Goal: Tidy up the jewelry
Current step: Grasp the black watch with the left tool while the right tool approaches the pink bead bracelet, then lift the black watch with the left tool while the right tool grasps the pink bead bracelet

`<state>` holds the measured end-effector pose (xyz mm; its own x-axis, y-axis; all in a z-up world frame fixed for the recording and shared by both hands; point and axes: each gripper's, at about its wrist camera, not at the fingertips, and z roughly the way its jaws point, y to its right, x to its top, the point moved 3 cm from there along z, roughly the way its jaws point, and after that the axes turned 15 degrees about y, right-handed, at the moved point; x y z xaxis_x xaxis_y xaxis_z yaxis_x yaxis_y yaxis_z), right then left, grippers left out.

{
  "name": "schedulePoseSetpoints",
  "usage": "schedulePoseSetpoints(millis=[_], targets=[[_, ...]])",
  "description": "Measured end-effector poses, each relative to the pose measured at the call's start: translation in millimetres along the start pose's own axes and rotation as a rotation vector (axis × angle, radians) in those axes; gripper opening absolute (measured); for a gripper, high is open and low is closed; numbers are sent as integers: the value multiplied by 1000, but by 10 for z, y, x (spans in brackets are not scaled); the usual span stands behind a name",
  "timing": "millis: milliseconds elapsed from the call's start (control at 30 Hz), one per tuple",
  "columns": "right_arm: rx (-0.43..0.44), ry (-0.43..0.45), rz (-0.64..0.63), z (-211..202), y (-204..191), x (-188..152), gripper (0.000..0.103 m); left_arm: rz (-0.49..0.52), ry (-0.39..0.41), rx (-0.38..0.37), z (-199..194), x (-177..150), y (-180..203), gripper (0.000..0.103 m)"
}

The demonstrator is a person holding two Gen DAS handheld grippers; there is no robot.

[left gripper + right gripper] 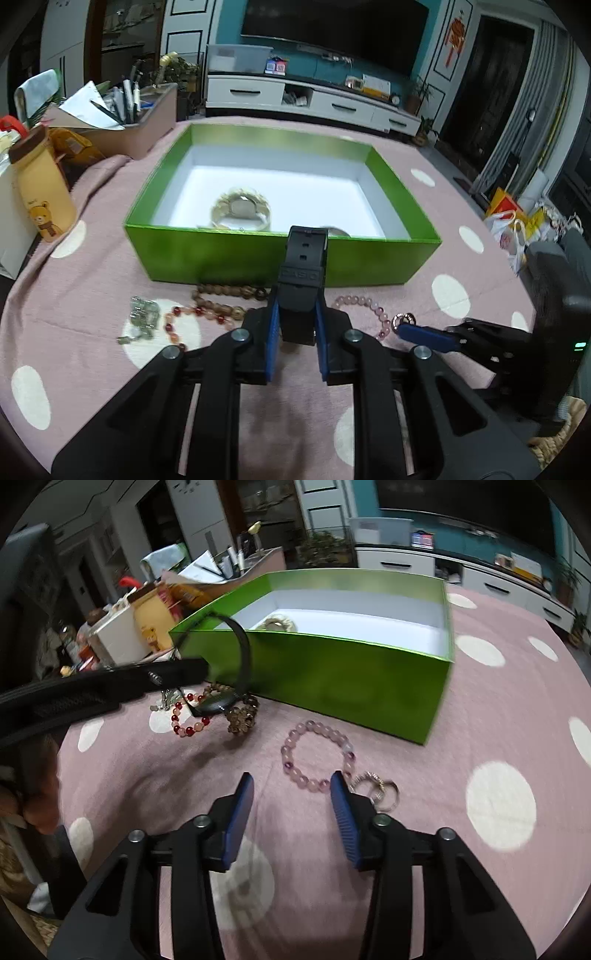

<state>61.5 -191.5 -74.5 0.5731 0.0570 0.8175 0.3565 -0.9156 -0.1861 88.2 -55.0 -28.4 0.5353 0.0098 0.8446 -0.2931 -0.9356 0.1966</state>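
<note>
1. The left gripper (297, 314) has its jaws closed on the strap of a black resin digital wristwatch (303, 269), which hangs lifted just in front of the near wall of the open green cardboard box (221, 254).
2. The right gripper (291, 812) has its jaws apart and empty, low over the tabletop beside a pale pink bead bracelet (317, 755) and a small cluster of silver rings (376, 788).
3. The watch looks light; its strap is flexible yet springy, so gripping the band near the case, as here, seems safest.
4. A gold metal watch (242, 212) already lies inside the box.
5. A red-and-peach bead bracelet (184, 317), a brown wooden bead bracelet (221, 295) and silvery earrings (142, 317) lie on the near left.
6. The pink tablecloth with white dots (92, 295) looks soft and slightly wrinkled; beads may roll little. A dim living room with a television cabinet (306, 98) lies beyond.
</note>
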Motion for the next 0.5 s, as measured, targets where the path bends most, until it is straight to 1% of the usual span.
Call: schedulePoseSetpoints(millis=[67,267,367,400,433,500], targets=[[-3,-16,-26,77,-9,16,42,-13,19,2,-95,50,-65,17],[16,-63,-123,229,-78,67,30,-55,35,19,-263,82,-256,17],[15,-92,-173,301,-121,41,21,-71,33,35,-297,58,-351,17],[10,-94,-194,316,-135,31,16,-73,32,38,-301,50,-364,17],[11,-91,-208,328,-149,35,9,-77,30,42,-302,34,-389,17],[9,-92,-218,330,-157,33,7,-83,26,47,-309,11,-421,17]])
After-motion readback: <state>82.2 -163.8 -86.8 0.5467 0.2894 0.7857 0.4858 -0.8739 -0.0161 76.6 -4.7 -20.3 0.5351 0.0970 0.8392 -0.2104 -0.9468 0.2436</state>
